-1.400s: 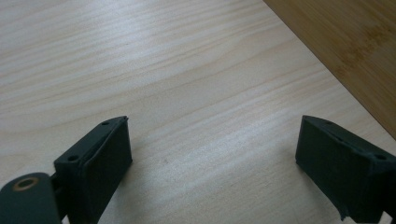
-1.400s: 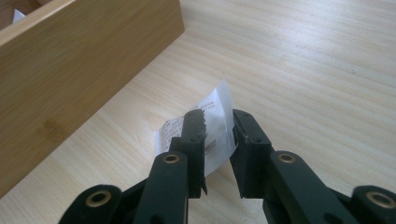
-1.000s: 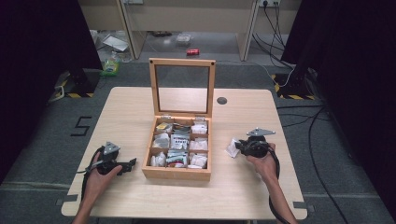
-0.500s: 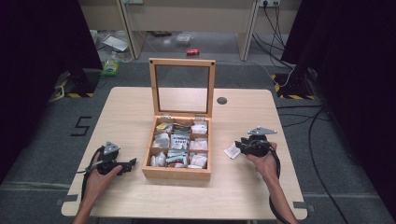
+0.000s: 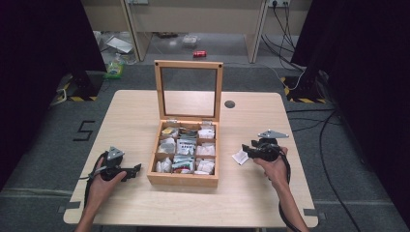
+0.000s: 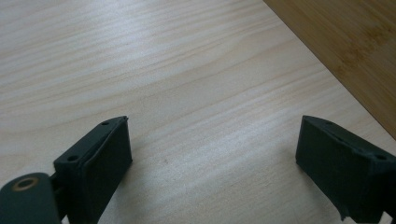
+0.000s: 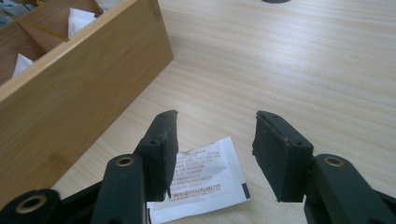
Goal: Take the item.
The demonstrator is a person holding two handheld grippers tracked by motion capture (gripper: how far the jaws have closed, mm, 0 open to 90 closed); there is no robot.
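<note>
High view shows a pale wooden surface (image 5: 145,116) with an open wooden box (image 5: 183,178) in the middle. Its glass-paned lid (image 5: 188,89) stands upright at the far side. The box is divided into compartments, and small sachets and packets (image 5: 186,150) lie in them.

On the right side of the box, a person's right hand (image 5: 274,166) holds the right tongs (image 5: 247,151), which point toward the box. A small white sachet (image 5: 240,156) lies flat on the surface just at the tips of these tongs, apart from the box wall. In the right gripper view, the same white sachet (image 7: 205,179) with small printed text lies on the wood under and between the two black jaws. The jaws have just been opening; they stand about half apart and their pads do not press the sachet, so it is free. The box side (image 7: 79,93) is close at the left in this view, and white packets can be seen in its compartments.

On the left side of the box, the left hand (image 5: 101,181) holds the left tongs (image 5: 138,168) low over the surface, with the tips near the front left corner of the box. In the left gripper view its jaws stand wide apart with bare wood between them, and they grip nothing.
</note>
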